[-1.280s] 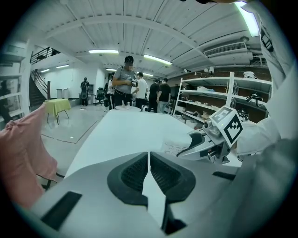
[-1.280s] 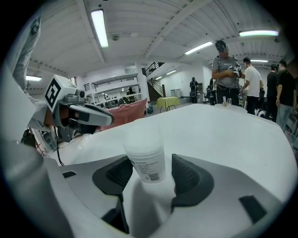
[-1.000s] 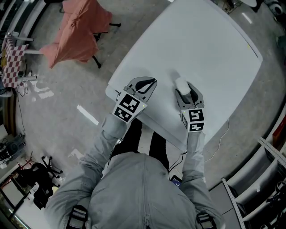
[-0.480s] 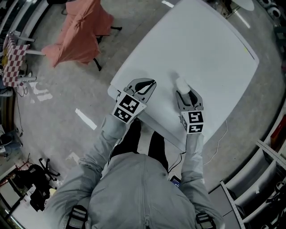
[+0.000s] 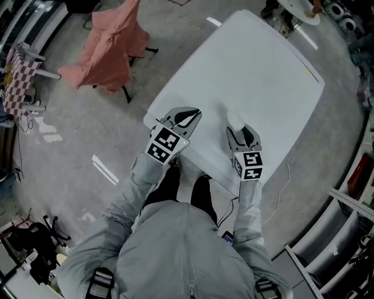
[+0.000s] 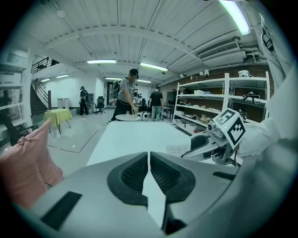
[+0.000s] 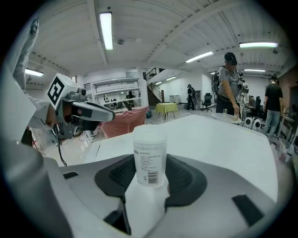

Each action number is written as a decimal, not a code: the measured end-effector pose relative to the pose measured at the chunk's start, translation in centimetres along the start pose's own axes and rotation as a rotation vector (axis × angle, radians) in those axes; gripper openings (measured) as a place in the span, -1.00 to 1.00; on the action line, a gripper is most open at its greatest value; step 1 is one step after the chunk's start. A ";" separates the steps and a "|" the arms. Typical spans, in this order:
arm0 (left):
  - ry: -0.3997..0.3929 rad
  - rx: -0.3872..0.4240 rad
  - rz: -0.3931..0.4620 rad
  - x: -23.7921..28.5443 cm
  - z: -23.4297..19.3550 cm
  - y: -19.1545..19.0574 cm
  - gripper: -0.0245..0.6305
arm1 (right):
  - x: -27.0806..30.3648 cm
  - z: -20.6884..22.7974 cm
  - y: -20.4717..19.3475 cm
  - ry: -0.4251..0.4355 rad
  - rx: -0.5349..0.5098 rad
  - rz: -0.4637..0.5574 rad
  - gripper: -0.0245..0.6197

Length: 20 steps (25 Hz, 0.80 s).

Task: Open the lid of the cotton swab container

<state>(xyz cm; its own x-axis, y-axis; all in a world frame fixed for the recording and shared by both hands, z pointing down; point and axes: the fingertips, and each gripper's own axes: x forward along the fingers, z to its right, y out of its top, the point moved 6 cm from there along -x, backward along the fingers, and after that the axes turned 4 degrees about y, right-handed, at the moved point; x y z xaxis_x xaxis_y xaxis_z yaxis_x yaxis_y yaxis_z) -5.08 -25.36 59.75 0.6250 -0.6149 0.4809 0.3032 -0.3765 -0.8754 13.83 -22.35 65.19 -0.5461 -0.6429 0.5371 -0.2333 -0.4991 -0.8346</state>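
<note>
Right gripper view: small print on the cotton swab container label is unreadable. The lid seam is unclear and the contents cannot be made out through the frosted wall.

Head view: the container is white on the white table at the tips of the right gripper, so its outline is too faint to trace. The jaws have just been closing with it between them.

- 12 to 1 o'clock: round table cut by the frame edge.
- 4 o'clock: shelving cut off.
- 11 o'clock: pink cloth hides the chair except its legs.

Left gripper view, 3 o'clock: the right gripper is part-hidden behind the body of the left gripper. The distant people are too small for detail.
</note>
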 end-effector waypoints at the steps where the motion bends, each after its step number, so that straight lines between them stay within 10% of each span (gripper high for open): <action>1: 0.001 0.005 0.007 -0.5 0.3 0.2 -0.83 | -0.6 -0.3 0.2 -0.004 -0.002 0.005 -0.24; 20: 0.004 0.068 0.181 -8.4 2.8 8.6 -0.83 | -12.6 -5.3 9.4 -0.097 -0.071 0.117 -0.24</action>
<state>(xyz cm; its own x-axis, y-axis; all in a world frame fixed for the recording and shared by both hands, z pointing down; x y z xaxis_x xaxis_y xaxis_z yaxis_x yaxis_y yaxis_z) -5.72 -21.46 48.05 0.6709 -0.6711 0.3154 0.2341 -0.2120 -0.9488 14.25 -15.90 49.96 -0.4931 -0.7491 0.4424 -0.2306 -0.3778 -0.8967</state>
